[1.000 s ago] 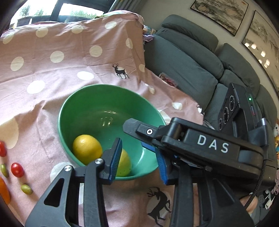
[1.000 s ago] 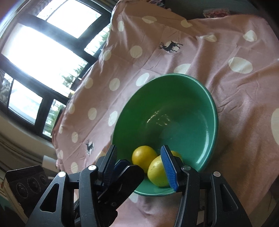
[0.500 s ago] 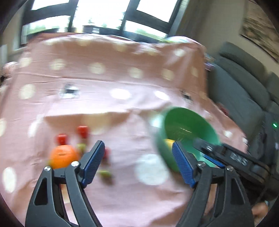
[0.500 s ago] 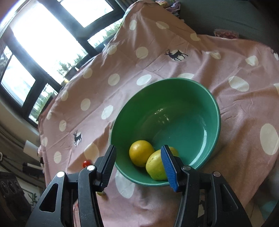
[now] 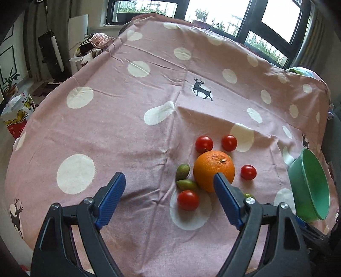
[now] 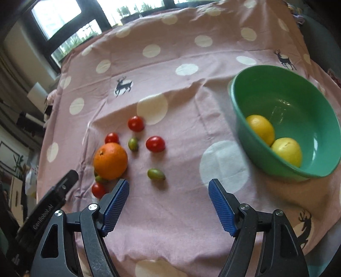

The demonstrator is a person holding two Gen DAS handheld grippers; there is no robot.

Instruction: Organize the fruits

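An orange (image 5: 214,169) lies on the pink dotted cloth (image 5: 127,127) with several red cherry tomatoes (image 5: 188,200) and small green fruits (image 5: 182,171) around it. My left gripper (image 5: 170,199) is open and empty, just short of the orange. A green bowl (image 6: 283,127) at the right holds two lemons (image 6: 260,128); it also shows in the left wrist view (image 5: 311,185). My right gripper (image 6: 168,204) is open and empty over bare cloth, between the orange (image 6: 110,160) and the bowl. A green fruit (image 6: 156,174) lies just ahead of it.
The left gripper's body (image 6: 46,208) shows at the left of the right wrist view. Windows (image 5: 213,12) lie beyond the table's far edge. Boxes and clutter (image 5: 17,110) stand on the floor to the left.
Both grippers have pulled back from the bowl and opened wider. The left one swung left to face the orange and tomatoes. The right one backed off, so the loose fruit came into view.
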